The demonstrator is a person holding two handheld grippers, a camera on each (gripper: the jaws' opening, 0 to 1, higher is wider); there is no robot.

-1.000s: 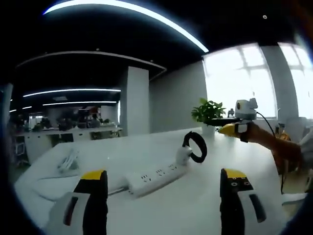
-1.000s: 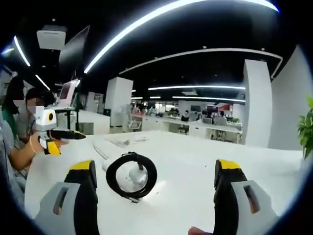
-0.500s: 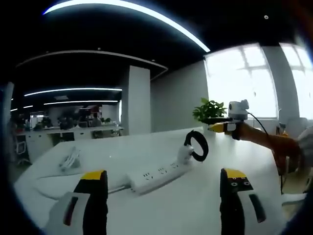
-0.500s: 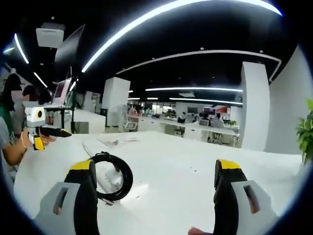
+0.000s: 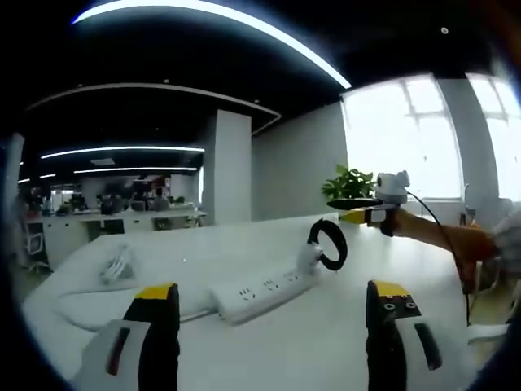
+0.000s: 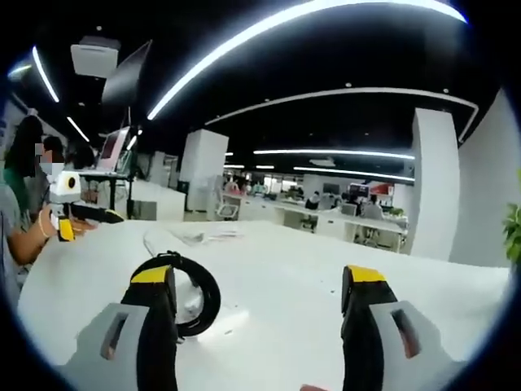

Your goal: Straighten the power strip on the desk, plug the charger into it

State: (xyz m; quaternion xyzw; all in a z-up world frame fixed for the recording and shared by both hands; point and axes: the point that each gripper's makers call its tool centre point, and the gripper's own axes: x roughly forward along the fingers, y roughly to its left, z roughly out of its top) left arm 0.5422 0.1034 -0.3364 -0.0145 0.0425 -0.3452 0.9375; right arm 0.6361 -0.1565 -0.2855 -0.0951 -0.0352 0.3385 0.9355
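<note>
Left gripper (image 5: pixel 273 305), yellow-tipped black jaws, is hovering over the white desk (image 5: pixel 326 342) with jaws spread wide, gripping nothing. The long white multi-socket power strip (image 5: pixel 262 288) is lying on the desk ahead, between the two jaws in the left gripper view, running at a slant, its thin cable trailing off toward the left. At the strip's far right end the white charger block with a coiled black cable loop (image 5: pixel 324 246) is sitting touching or just beside it; cannot tell whether it is plugged in. A small white bundle (image 5: pixel 116 265) is lying well apart at far left on the desk. A green potted plant (image 5: pixel 348 184) is standing at the desk's far edge near the window.

Right gripper (image 6: pixel 259 281) is also hanging above the desk, jaws wide apart and empty; it is showing in the left gripper view at right (image 5: pixel 352 217), held by a hand. In the right gripper view the charger's black loop (image 6: pixel 195 293) is lying just beside the left-hand jaw, partly hidden by it. The left gripper is showing far left there (image 6: pixel 65 228).
</note>
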